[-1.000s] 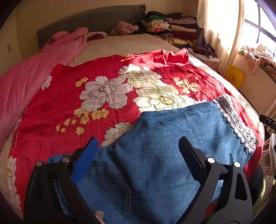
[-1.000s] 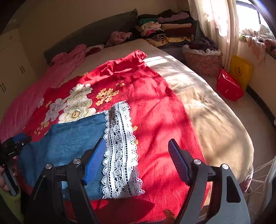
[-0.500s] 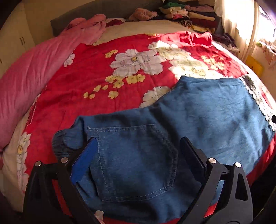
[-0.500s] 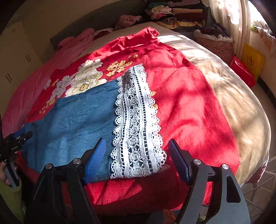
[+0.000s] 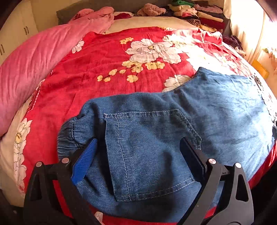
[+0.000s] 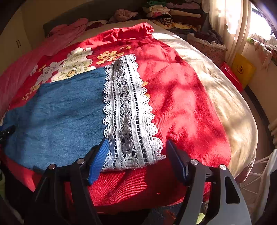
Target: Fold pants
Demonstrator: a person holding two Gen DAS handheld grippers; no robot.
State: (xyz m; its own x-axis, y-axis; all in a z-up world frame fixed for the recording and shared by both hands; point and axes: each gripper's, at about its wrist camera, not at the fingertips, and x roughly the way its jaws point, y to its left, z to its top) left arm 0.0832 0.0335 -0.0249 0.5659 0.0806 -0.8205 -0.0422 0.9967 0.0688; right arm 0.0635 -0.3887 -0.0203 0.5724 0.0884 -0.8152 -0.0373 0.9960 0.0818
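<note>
Blue denim pants [image 5: 155,131] lie flat across the near edge of the bed, waist end with a back pocket [image 5: 148,152] on the left, white lace cuff [image 6: 128,110] on the right. My left gripper [image 5: 138,150] is open, its fingers straddling the pocket just above the cloth. My right gripper [image 6: 137,152] is open, its fingers either side of the near end of the lace cuff. The denim leg [image 6: 58,114] also shows in the right wrist view. Neither gripper holds cloth.
A red floral bedspread [image 5: 107,69] covers the bed, with a pink quilt [image 5: 34,64] along the left side. Stacked folded clothes [image 6: 173,13] sit at the head. A red box [image 6: 232,77] and yellow bag [image 6: 242,69] stand on the floor at right.
Both grippers have moved down and forward toward the pants; the left now sits over the waist pocket, the right over the lace cuff. Both stay open.
</note>
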